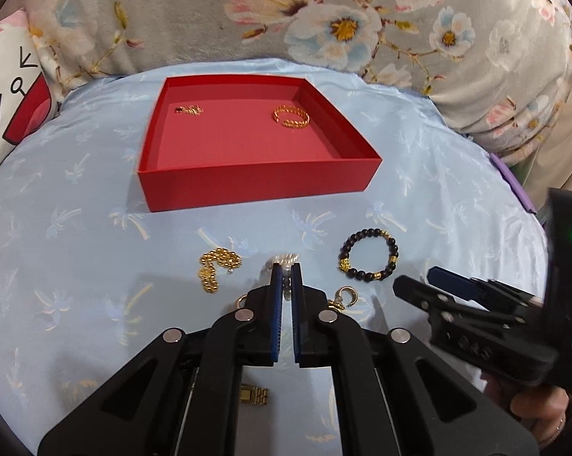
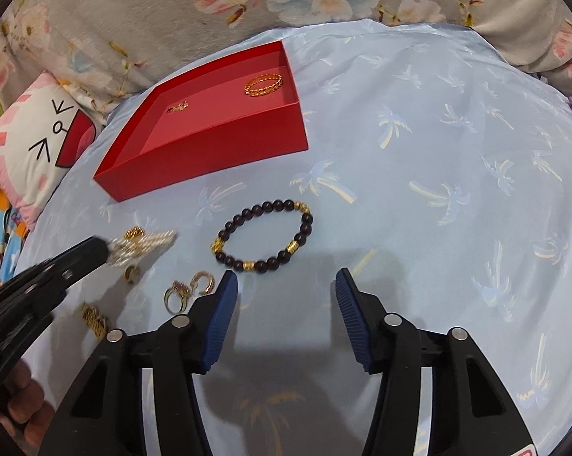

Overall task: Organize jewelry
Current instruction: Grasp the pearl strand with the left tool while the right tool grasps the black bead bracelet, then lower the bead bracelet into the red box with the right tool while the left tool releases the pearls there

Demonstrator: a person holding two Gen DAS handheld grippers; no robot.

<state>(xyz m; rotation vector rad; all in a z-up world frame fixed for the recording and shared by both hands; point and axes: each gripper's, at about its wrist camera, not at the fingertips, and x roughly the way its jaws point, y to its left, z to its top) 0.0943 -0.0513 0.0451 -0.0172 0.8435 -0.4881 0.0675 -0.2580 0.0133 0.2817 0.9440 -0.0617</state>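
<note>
Gripping a pale pearl-like beaded strand (image 1: 285,262), the left gripper (image 1: 285,271) has its blue-padded jaws drawn almost together around it, low over the light blue palm-print satin sheet (image 1: 419,174) that covers the bed; in the right wrist view the strand (image 2: 143,245) shows blurred at the tip of that gripper (image 2: 105,252). The right gripper (image 2: 286,285) hangs with its jaws spread wide and nothing between them, just short of a black bead bracelet with gold accent beads (image 2: 265,235), which lies flat on the sheet. The same bracelet (image 1: 367,254) sits to the right of the left gripper in the left wrist view, with the right gripper (image 1: 419,283) near it.

A shallow open red cardboard box (image 1: 248,180) rests farther back on the sheet, holding a gold twisted bangle (image 1: 291,117) on its right side and a small gold trinket (image 1: 188,110) on its left. Loose on the sheet near the left gripper lie a gold ball-bead chain (image 1: 214,268), a gold crescent earring (image 1: 346,296), a cluster of gold rings (image 2: 176,296) and a gold link watch band (image 1: 253,395). A grey floral blanket (image 1: 172,11) is bunched behind the sheet, and a white cartoon-face pillow (image 2: 31,140) sits at the left
</note>
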